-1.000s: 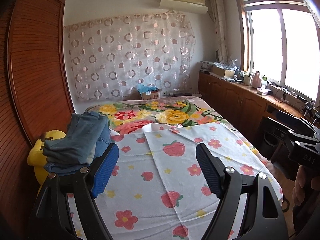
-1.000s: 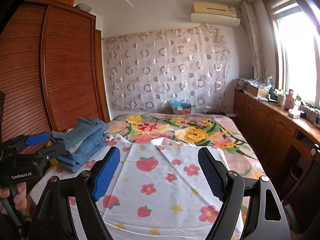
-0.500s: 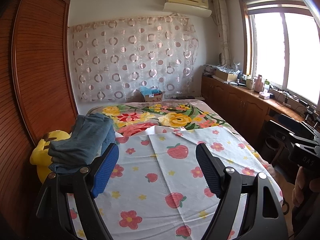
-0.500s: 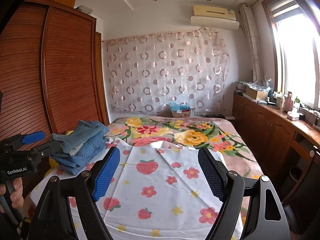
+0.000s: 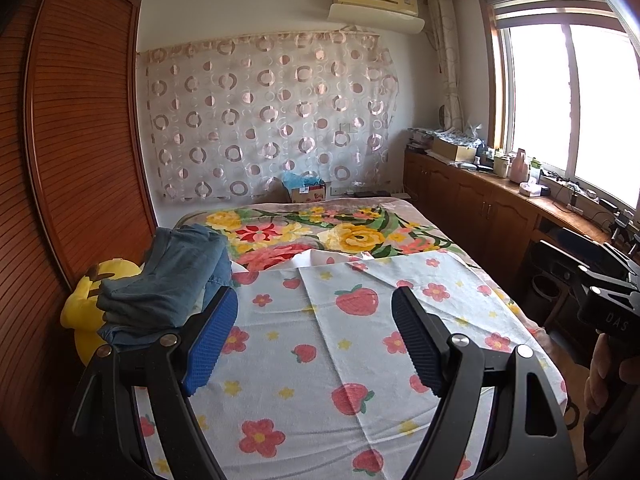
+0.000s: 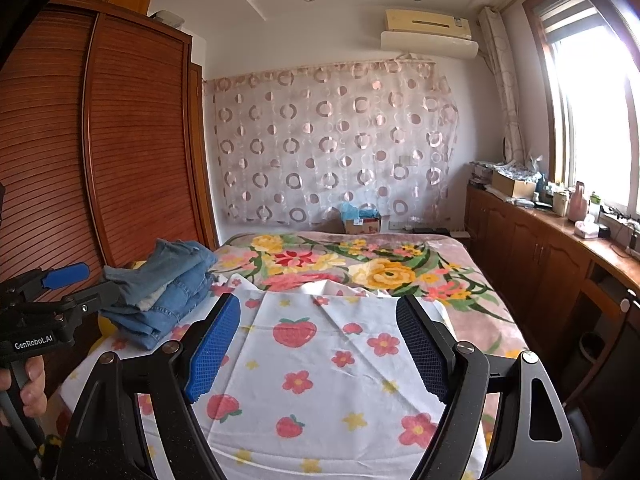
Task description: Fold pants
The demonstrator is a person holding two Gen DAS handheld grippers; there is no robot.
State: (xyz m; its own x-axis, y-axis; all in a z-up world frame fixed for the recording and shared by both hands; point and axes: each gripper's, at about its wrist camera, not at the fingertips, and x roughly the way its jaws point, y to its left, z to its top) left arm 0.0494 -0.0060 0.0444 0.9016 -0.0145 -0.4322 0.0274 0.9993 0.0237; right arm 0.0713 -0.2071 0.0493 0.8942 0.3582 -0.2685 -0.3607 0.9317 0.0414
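A pile of blue denim pants [image 5: 168,280] lies at the left edge of the bed, also in the right wrist view [image 6: 164,284]. My left gripper [image 5: 316,344] is open and empty, held above the strawberry-print sheet [image 5: 320,360], with the pile just left of its left finger. My right gripper [image 6: 320,348] is open and empty above the same sheet [image 6: 320,380], right of the pile. The left gripper's body shows at the left edge of the right wrist view [image 6: 44,312]; the right gripper's body shows at the right edge of the left wrist view [image 5: 600,292].
A yellow plush toy [image 5: 92,300] sits under the pile by the wooden wardrobe [image 5: 72,160]. A floral blanket [image 5: 340,232] covers the far half of the bed. A wooden counter [image 5: 500,208] with clutter runs under the window on the right.
Both grippers have lifted or tilted up a little, so the bed sits lower in both views. Both stay open and empty. The pile has not moved.
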